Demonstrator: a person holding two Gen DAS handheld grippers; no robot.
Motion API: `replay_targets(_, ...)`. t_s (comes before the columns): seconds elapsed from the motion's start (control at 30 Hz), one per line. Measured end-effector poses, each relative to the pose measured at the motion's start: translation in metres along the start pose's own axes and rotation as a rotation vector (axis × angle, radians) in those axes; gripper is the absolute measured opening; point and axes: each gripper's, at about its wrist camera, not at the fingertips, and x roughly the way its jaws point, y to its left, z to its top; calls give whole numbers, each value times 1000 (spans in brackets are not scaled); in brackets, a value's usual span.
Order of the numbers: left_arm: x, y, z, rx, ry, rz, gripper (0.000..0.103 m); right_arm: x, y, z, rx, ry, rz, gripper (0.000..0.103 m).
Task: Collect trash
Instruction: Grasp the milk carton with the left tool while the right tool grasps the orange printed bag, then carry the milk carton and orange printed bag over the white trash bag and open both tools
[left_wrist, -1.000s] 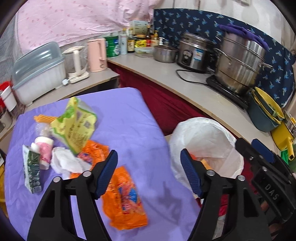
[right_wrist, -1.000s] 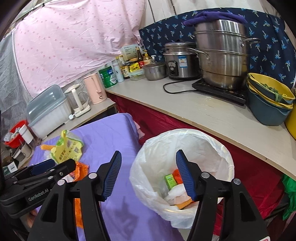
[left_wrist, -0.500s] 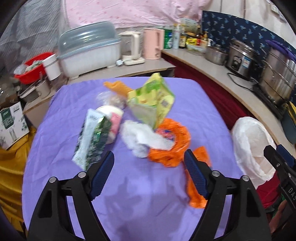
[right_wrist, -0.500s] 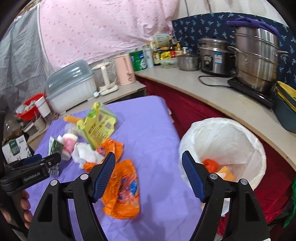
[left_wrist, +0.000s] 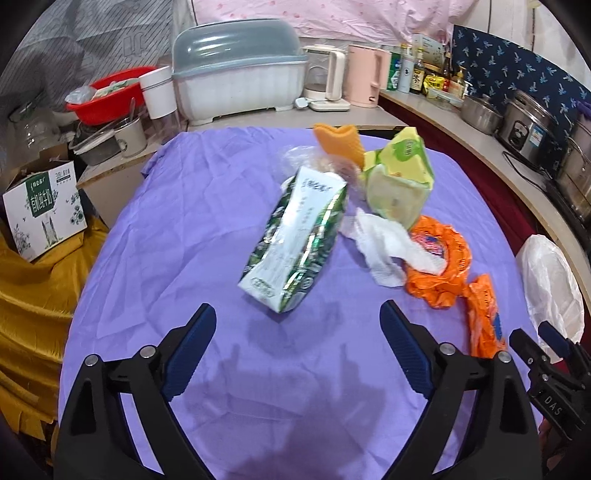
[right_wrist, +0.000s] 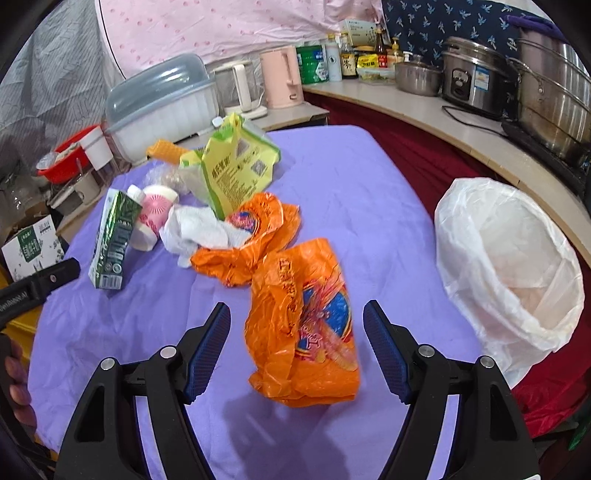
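Trash lies on a purple cloth (left_wrist: 184, 236). A green and white carton (left_wrist: 295, 240) lies just beyond my left gripper (left_wrist: 298, 321), whose jaws are opening with nothing between them. My right gripper (right_wrist: 297, 317) stands open around a crumpled orange bag (right_wrist: 306, 325) without pressing it. Behind lie a second orange bag (right_wrist: 251, 236), a white tissue (right_wrist: 195, 229), a yellow-green pouch (right_wrist: 232, 166), a pink-topped cup (right_wrist: 151, 218) and an orange wrapper (left_wrist: 338, 142). The white-lined bin (right_wrist: 506, 273) stands at the table's right.
A counter curves along the back and right with a dish box (left_wrist: 236, 88), a pink kettle (left_wrist: 364, 79), bottles, a rice cooker (right_wrist: 472, 81) and steel pots (right_wrist: 554, 99). A red basin (left_wrist: 107, 96) and a cardboard box (left_wrist: 40, 210) sit at the left.
Both grippers swung left from over the bin to the trash on the cloth and came lower. The left jaws have widened; the right gripper now straddles the orange bag.
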Motion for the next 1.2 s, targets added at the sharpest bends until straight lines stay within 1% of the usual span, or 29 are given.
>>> replay_targets(0.33, 32, 23, 11, 0, 14, -1, 90, 33, 7, -5, -5, 63, -29, 71)
replay_targets(0.43, 48, 26, 16, 21, 15, -12, 90, 41, 8, -5, -3, 79, -40, 68)
replay_targets(0.6, 73, 28, 20, 58, 26, -20, 90, 59, 7, -7, 0, 128, -43, 54)
replay_targets(0.73, 89, 30, 20, 59, 36, -33, 90, 66, 9, -10, -10, 139, -59, 52)
replay_targets(0.8, 94, 31, 19, 55, 45, -41, 90, 66, 10, -10, -20, 138, -67, 49)
replay_targets(0.83, 95, 31, 18, 55, 46, -47, 89, 67, 10, -9, -21, 138, -71, 47)
replay_targets(0.9, 93, 30, 17, 55, 42, -57, 83, 66, 9, -9, -15, 136, -71, 38)
replay_targets(0.93, 93, 30, 17, 54, 45, -67, 74, 65, 7, -9, -10, 136, -70, 35)
replay_targets(0.97, 91, 29, 17, 51, 49, -76, 65, 64, 6, -9, -8, 135, -67, 30)
replay_targets(1.0, 89, 28, 16, 44, 52, -82, 62, 63, 6, -9, -4, 132, -65, 25)
replay_targets(1.03, 86, 27, 15, 41, 53, -81, 59, 60, 5, -8, -1, 129, -64, 24)
replay_targets(1.1, 81, 24, 13, 40, 50, -81, 55, 57, 4, -7, 3, 120, -66, 20)
replay_targets(1.2, 68, 22, 10, 34, 37, -79, 53, 48, 2, -6, 10, 105, -59, 18)
